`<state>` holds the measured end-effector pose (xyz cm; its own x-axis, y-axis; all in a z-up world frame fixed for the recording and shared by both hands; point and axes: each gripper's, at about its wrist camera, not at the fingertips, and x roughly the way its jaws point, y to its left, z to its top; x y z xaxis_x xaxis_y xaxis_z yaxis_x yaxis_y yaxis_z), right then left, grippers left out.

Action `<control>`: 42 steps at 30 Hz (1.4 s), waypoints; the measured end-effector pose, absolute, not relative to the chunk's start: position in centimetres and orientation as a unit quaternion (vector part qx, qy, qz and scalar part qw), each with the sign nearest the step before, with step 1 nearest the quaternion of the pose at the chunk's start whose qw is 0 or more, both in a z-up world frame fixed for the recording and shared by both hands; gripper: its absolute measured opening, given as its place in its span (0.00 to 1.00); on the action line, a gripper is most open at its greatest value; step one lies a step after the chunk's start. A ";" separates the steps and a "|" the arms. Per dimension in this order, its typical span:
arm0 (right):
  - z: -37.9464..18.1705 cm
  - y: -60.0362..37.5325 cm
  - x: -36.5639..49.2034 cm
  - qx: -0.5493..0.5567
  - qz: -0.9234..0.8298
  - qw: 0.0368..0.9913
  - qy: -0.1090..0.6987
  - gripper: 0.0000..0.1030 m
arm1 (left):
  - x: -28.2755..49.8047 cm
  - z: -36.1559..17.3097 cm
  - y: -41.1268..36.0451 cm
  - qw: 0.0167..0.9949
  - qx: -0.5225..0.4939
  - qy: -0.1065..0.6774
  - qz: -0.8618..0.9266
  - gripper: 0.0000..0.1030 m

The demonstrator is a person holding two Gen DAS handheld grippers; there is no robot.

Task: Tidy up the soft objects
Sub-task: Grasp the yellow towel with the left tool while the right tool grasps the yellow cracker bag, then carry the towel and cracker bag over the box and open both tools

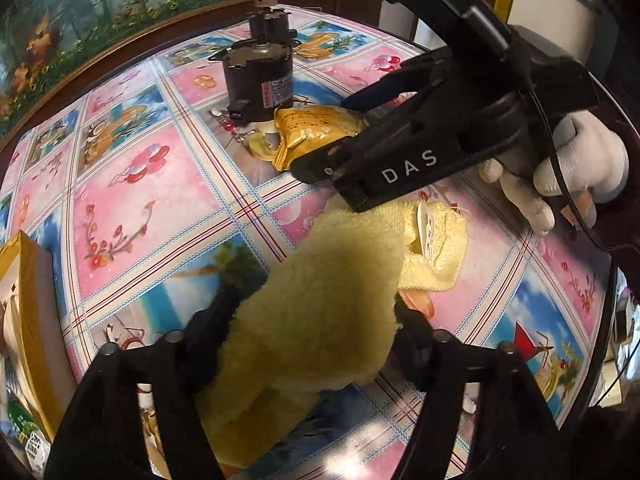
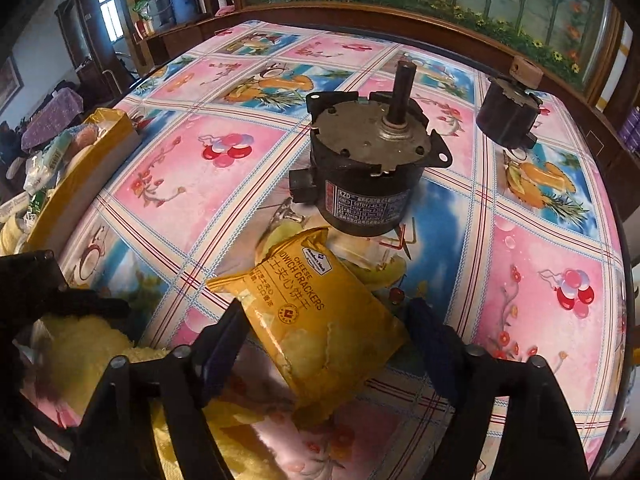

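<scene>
While the yellow towel [image 1: 320,312] is clamped between the left tongs [image 1: 316,344] and lifted off the tabletop [image 1: 160,200], its far end with a white label trails down onto the patterned cloth, presumably so that it can be carried as one bundle toward the yellow box [image 2: 100,148] of soft items seen at the tabletop's edge. The right tongs [image 2: 328,344] are spread wide and nothing is gripped by them; they are lowered around the near end of the cheese cracker packet [image 2: 316,320], one finger on each side, which suggests that a grasp is being lined up. Whether the pads already touch the wrapper cannot be told. The packet lies flat just in front of the large black motor [image 2: 360,172], its far corner almost against the motor's base, and a smaller motor [image 2: 508,116] stands well beyond that. The towel is just beside the packet, on the side away from the motor. A gloved hand [image 1: 572,172] is seen holding the right tool.
</scene>
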<state>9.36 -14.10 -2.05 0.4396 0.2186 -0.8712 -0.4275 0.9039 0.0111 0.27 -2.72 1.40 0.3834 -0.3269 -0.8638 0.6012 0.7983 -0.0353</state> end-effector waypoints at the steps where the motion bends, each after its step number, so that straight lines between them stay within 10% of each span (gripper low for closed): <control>1: -1.8 -14.2 9.3 -0.099 0.192 0.843 0.493 0.58 | 0.3 1.6 -2.3 0.819 0.127 0.481 -0.285 0.55; 25: 6.4 -5.7 1.4 -0.065 0.282 0.856 0.429 0.55 | -9.1 10.2 17.8 0.906 -0.130 0.376 -0.147 0.52; 42: 5.1 10.0 3.3 -0.086 0.365 0.811 0.448 0.55 | 4.6 5.4 28.8 0.869 -0.214 0.442 -0.062 0.52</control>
